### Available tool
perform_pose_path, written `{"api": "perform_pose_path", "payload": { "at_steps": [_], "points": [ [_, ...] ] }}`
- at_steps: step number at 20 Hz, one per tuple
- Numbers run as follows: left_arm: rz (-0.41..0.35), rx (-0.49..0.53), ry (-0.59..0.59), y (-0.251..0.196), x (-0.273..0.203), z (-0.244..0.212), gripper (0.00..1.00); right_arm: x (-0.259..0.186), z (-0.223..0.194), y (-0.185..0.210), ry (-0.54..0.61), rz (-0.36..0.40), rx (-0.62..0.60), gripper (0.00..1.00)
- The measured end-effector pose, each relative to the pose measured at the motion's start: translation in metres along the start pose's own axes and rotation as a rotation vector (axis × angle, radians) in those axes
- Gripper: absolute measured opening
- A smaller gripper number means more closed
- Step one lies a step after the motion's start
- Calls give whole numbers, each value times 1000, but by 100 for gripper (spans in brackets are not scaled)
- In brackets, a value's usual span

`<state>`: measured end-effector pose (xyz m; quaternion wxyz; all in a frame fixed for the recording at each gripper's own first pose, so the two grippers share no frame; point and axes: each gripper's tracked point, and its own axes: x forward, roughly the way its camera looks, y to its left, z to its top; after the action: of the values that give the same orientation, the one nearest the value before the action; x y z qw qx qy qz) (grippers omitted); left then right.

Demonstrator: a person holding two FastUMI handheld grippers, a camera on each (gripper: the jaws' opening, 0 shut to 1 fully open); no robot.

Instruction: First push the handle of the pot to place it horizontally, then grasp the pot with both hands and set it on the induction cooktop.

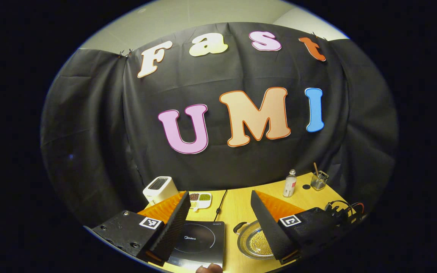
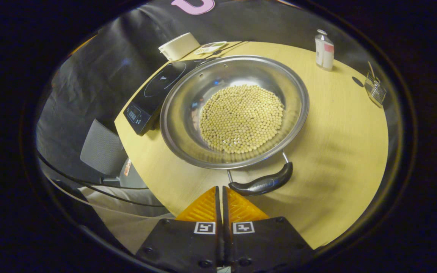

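A steel pot (image 2: 188, 125) holding several pale beans (image 2: 241, 118) stands on the wooden table. Its near black handle (image 2: 262, 184) points toward my right gripper (image 2: 219, 189), whose orange fingers are shut together just left of the handle, with nothing between them. The black induction cooktop (image 2: 157, 91) lies beside the pot on its left, touching or nearly so. In the left gripper view my left gripper (image 1: 220, 206) is open and raised above the table, over the cooktop (image 1: 199, 240) and the pot (image 1: 252, 242), whose far handle (image 1: 240, 226) shows.
A white toaster (image 1: 160, 188), a small dish of grains (image 1: 199, 199), a clear bottle (image 1: 290, 183) and a wire basket (image 1: 319, 181) stand along the table's back. A power cord (image 1: 220, 204) runs from the cooktop. A grey chair (image 2: 102, 151) sits off the table's edge.
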<state>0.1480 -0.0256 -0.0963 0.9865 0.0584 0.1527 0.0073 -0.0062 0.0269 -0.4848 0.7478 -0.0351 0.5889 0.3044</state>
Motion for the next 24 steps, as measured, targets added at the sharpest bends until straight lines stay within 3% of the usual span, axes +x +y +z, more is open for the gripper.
{"api": "perform_pose_path", "payload": {
  "at_steps": [1, 24],
  "points": [
    [-1, -6, 3, -1, 0, -1, 100, -1, 1, -1, -4, -1, 3, 0],
    [-2, 18, 2, -7, -6, 0, 97, -6, 37, -78, -125, -143, 162, 0]
  ]
}}
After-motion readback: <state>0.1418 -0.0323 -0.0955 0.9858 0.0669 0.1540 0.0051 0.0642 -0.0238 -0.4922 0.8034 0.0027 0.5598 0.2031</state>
